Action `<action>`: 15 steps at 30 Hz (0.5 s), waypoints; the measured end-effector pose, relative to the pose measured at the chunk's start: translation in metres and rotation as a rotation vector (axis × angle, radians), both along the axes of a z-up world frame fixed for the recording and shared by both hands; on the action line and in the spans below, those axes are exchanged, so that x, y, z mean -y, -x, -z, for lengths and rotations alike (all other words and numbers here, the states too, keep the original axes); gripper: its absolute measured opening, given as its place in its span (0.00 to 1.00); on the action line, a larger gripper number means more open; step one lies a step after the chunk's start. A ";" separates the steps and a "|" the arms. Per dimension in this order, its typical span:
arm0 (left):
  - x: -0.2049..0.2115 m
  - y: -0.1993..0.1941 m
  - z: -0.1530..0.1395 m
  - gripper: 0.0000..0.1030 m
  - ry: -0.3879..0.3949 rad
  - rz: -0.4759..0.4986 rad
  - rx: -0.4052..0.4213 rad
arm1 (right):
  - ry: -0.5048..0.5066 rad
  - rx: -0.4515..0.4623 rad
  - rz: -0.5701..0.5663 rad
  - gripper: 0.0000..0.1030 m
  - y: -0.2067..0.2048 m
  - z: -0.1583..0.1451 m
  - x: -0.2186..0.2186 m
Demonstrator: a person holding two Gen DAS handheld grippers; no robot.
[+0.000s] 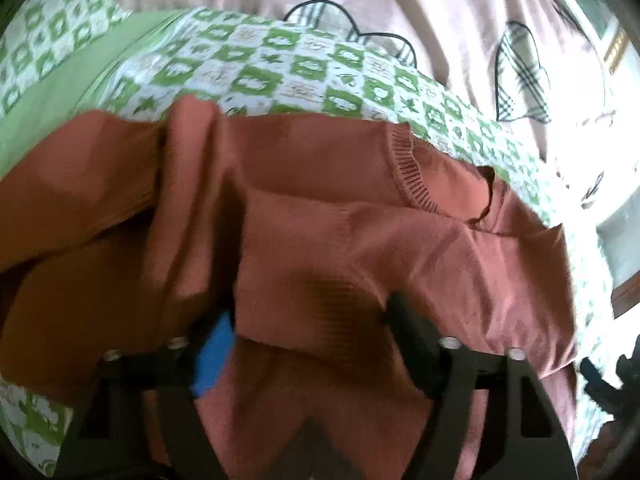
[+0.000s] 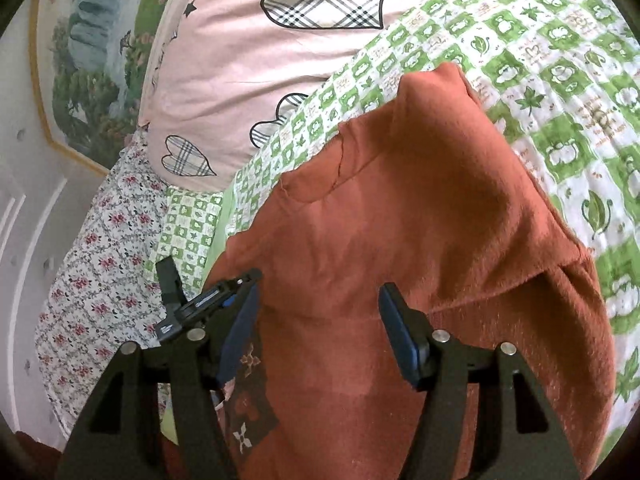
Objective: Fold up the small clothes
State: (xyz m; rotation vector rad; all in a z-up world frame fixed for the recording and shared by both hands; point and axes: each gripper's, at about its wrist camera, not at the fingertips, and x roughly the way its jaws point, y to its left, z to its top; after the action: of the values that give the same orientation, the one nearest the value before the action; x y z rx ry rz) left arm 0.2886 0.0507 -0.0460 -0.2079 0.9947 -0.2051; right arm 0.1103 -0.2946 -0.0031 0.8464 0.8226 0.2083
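A rust-orange knitted sweater (image 1: pixel 340 240) lies rumpled on a green-and-white checked sheet (image 1: pixel 280 68), its ribbed neckline (image 1: pixel 412 176) toward the right. My left gripper (image 1: pixel 308 326) is low on the cloth. Its blue left pad (image 1: pixel 216 348) sits tucked in a crease, and a flat stretch of sweater lies between the fingers without being bunched. In the right wrist view the sweater (image 2: pixel 420 208) fills the middle. My right gripper (image 2: pixel 320 332) hovers open over the sweater, with nothing pinched. A dark flower-patterned patch (image 2: pixel 250 412) shows near its left finger.
A pink quilt with plaid hearts (image 2: pixel 260 80) is heaped behind the sweater. A floral cloth (image 2: pixel 100 260) lies at the left, below a framed landscape picture (image 2: pixel 92 60) on the wall. A black device part (image 2: pixel 188 308) juts up beside my right gripper's left finger.
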 end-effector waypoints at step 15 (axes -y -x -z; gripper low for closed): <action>-0.040 0.045 -0.012 0.08 0.038 -0.070 0.083 | 0.385 -0.091 0.150 0.62 -0.044 -0.014 0.068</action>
State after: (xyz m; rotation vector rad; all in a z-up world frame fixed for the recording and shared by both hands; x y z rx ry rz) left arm 0.2435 0.0908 -0.0337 -0.2671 0.9001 -0.1674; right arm 0.1542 -0.3623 0.0114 0.5537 0.8460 -0.1201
